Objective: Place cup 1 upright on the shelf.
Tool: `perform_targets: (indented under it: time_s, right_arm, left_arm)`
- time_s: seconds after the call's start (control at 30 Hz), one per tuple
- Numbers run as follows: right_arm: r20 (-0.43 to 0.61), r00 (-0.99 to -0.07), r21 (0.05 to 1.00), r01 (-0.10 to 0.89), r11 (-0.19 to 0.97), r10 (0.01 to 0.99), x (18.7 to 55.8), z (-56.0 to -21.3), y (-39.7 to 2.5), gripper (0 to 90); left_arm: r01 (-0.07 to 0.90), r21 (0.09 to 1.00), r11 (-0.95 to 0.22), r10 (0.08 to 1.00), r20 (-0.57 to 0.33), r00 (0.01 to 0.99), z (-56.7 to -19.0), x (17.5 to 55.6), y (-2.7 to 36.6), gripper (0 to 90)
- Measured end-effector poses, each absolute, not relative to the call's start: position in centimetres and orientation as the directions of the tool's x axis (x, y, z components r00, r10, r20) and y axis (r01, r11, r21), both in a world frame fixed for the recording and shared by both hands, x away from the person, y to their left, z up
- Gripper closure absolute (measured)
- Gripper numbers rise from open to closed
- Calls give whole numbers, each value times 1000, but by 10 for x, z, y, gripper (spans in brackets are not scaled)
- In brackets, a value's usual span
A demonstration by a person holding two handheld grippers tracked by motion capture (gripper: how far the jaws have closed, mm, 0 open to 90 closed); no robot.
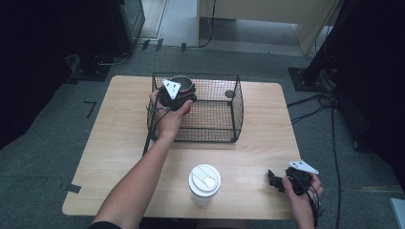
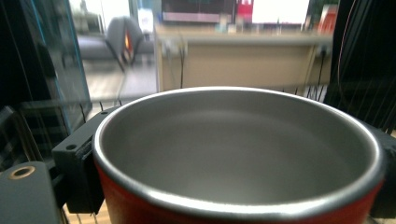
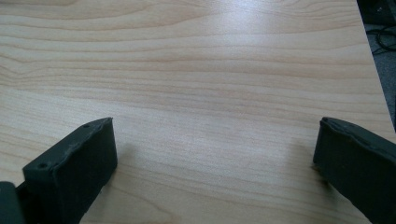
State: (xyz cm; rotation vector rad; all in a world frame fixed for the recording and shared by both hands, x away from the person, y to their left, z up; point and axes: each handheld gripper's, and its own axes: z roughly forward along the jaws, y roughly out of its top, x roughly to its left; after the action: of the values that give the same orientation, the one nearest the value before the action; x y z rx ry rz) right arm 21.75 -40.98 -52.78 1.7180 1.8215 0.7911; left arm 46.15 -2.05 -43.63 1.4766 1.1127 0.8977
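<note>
Red pot [image 1: 184, 90] w/ grey inside: held by L gripper [image 1: 177, 98] at near-left corner of wire basket [image 1: 224, 119], rim up, roughly upright. L gripper view: pot [image 2: 243, 154] sits between the two black jaws, one jaw at each side against its red wall, so gripper clamped on pot. Can't tell if pot base touches basket floor.

Largest to smallest:
- Bench [image 1: 119, 143], light wood, rounded corners, carries everything. R gripper view shows bare wood grain [image 3: 210, 84].
- Wire basket, black mesh, open top, far-centre of bench. Small dark round item [image 1: 229, 94] at its far-right side; too small to ID.
- Person's L forearm [image 1: 138, 176] comes in from bottom edge up to basket.
- Paper cup [image 1: 204, 183], white lid on, upright, near edge of bench, centre; well apart from both grippers.
- R gripper [image 1: 274, 181] at near-right of bench, low over wood, jaws wide apart, nothing between them.
</note>
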Motion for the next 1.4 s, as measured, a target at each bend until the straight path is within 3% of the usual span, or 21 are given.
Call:
perform_targets:
  time_s: [0.53, 1.4]
  right_arm:
    - [26, -70, 714, 700, 30, 997, 218, -528, -410, 0]
    - [26, -70, 714, 700, 30, 997, 218, -528, -410, 0]
  left_arm:
    - [350, 936, -22, 973, -61, 222, -444, 473, -18, 70]
    - [276, 961, -33, 982, -20, 189, -433, 462, -22, 0]
